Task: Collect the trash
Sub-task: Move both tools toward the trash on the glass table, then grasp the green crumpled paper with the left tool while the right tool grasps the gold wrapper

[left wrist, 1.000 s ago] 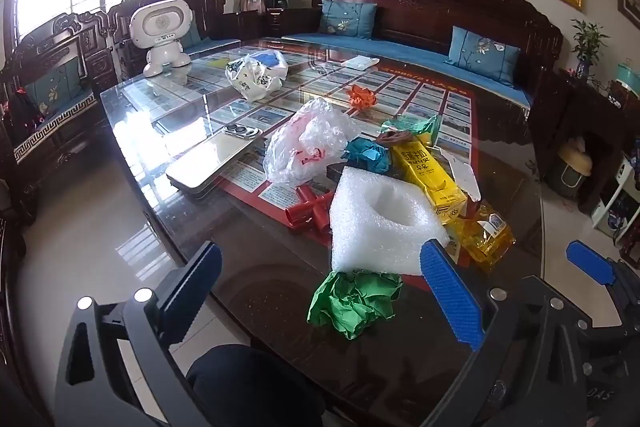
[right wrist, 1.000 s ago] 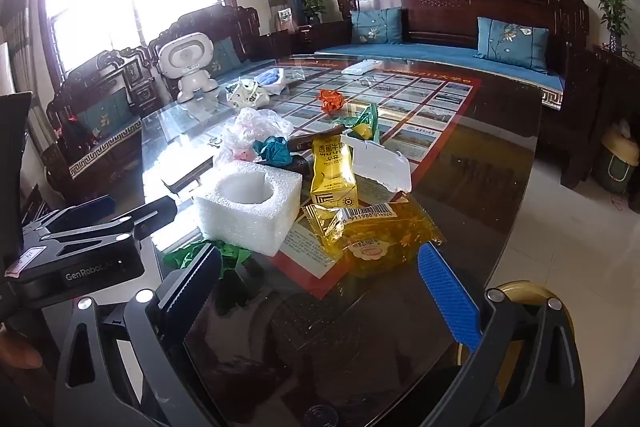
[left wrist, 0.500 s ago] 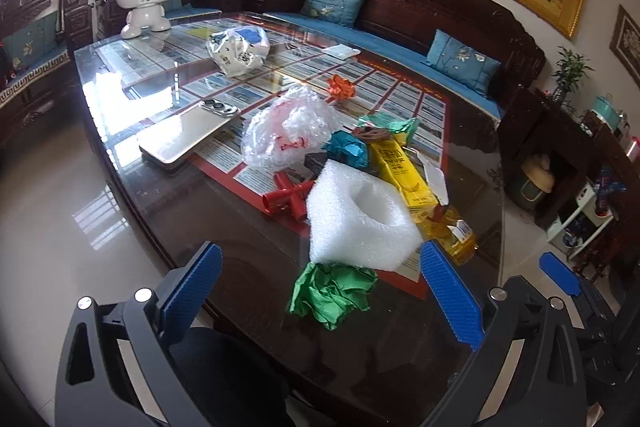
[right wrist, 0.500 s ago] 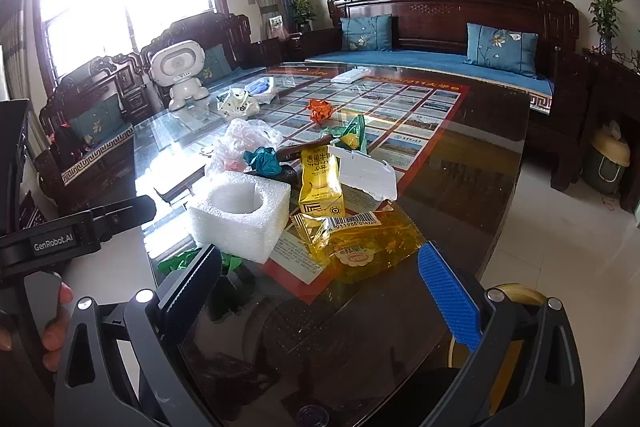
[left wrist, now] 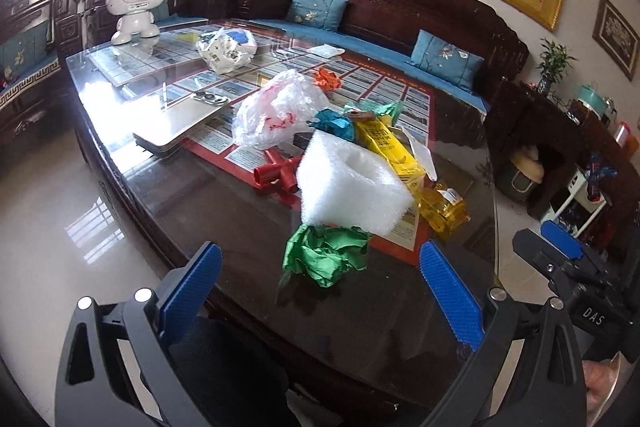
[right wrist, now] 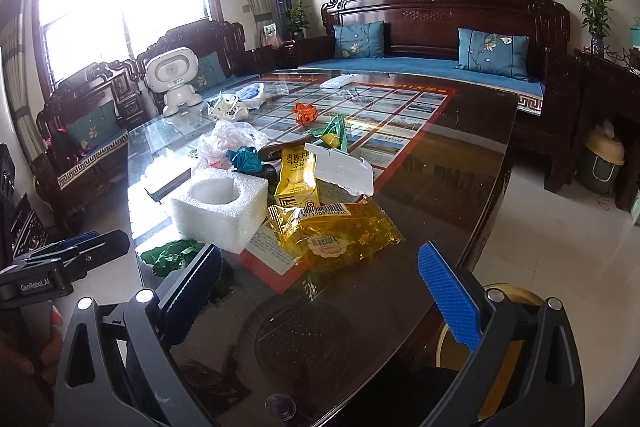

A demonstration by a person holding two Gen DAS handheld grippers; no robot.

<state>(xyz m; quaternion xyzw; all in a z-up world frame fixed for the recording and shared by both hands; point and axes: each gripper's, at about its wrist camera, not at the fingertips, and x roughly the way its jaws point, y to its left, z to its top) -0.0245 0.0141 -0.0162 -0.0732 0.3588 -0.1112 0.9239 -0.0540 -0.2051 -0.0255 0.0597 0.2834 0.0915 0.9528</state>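
Note:
Trash lies in a heap on the glass-topped table point(left wrist: 200, 211). A white foam block point(left wrist: 352, 187) point(right wrist: 220, 207) sits nearest, with a crumpled green wrapper point(left wrist: 326, 255) point(right wrist: 170, 255) in front of it. Beside them lie a yellow carton point(left wrist: 390, 151) point(right wrist: 296, 179), a yellow snack bag point(right wrist: 336, 231) point(left wrist: 442, 211), red tubes point(left wrist: 276, 175), a clear plastic bag point(left wrist: 276, 115), a teal wrapper point(left wrist: 334, 121) and an orange wrapper point(right wrist: 305, 113). My left gripper point(left wrist: 320, 295) hangs open just short of the green wrapper. My right gripper point(right wrist: 320, 291) is open above the table's near edge, holding nothing.
A white toy robot point(left wrist: 136, 3) and a white bag point(left wrist: 226, 49) stand at the far end, a silver tray point(left wrist: 180, 119) with a phone at the left. Dark wooden sofas ring the table. A yellow bin rim point(right wrist: 508, 299) shows below the right gripper.
My left gripper has moved closer to the table and swung right, so the foam block and green wrapper look larger and more central. The right gripper has shifted only slightly.

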